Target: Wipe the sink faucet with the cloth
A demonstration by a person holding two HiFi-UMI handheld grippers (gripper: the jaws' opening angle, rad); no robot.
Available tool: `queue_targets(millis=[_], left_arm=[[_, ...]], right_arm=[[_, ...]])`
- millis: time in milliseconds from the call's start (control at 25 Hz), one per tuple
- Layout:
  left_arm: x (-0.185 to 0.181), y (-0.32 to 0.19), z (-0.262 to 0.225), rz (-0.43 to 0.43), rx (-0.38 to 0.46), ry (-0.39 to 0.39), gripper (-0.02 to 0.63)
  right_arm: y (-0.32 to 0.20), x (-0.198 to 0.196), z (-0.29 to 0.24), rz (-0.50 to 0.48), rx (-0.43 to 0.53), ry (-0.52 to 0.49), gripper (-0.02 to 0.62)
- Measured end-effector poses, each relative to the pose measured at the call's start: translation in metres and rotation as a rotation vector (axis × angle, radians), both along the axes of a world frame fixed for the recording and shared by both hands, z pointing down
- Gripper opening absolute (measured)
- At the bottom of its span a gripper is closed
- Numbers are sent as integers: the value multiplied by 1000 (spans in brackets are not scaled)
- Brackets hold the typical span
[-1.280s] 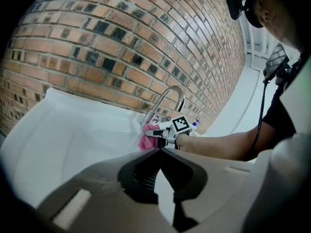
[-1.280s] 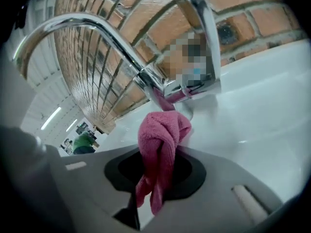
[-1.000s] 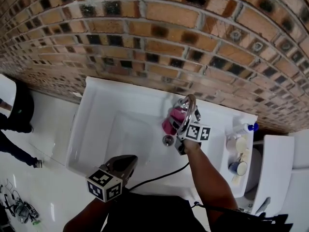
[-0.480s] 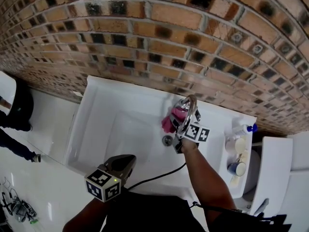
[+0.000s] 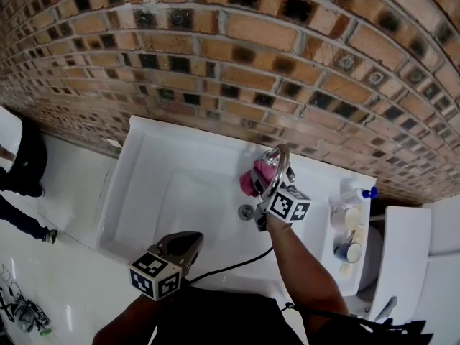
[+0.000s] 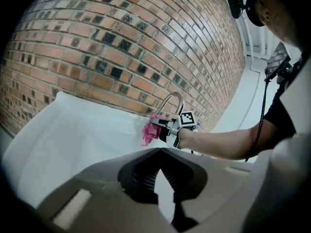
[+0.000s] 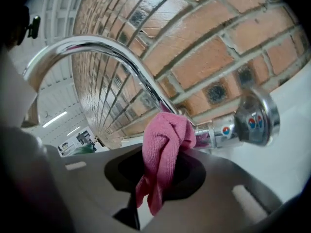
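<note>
The right gripper's (image 7: 158,176) jaws pinch 1 pink cloth (image 7: 165,140) against the base of 1 chrome faucet (image 7: 126,57), at 1 o'clock on the white sink (image 5: 165,185). The left gripper (image 6: 163,152), jaws together and empty, hovers at 7 o'clock. A brick wall (image 5: 215,49) stands behind.

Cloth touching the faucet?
Touching. Right gripper view shows the pink cloth, held in the right tool, pressed against the faucet where spout meets body.

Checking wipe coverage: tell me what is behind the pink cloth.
Behind the cloth rises the faucet neck, brick wall beyond. The faucet's base is covered by the cloth.
</note>
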State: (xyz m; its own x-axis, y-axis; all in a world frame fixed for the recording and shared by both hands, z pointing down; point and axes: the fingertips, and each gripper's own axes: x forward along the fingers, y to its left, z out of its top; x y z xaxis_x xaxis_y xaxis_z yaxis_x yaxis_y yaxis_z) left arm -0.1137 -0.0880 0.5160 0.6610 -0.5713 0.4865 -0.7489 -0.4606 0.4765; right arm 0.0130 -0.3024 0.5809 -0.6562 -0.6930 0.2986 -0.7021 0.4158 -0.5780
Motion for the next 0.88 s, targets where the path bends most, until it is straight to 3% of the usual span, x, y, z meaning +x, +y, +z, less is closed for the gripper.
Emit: queue_targets(millis=[280, 640, 880], left_arm=[[5, 6, -5, 15, 14, 19, 5], [-2, 12, -3, -7, 14, 6, 5], [5, 17, -6, -14, 25, 2, 5]], right_arm=[[3, 0, -35, -81, 175, 133, 89], [7, -3, -74, -302, 424, 353, 89], [13, -7, -108, -353, 565, 406, 87]])
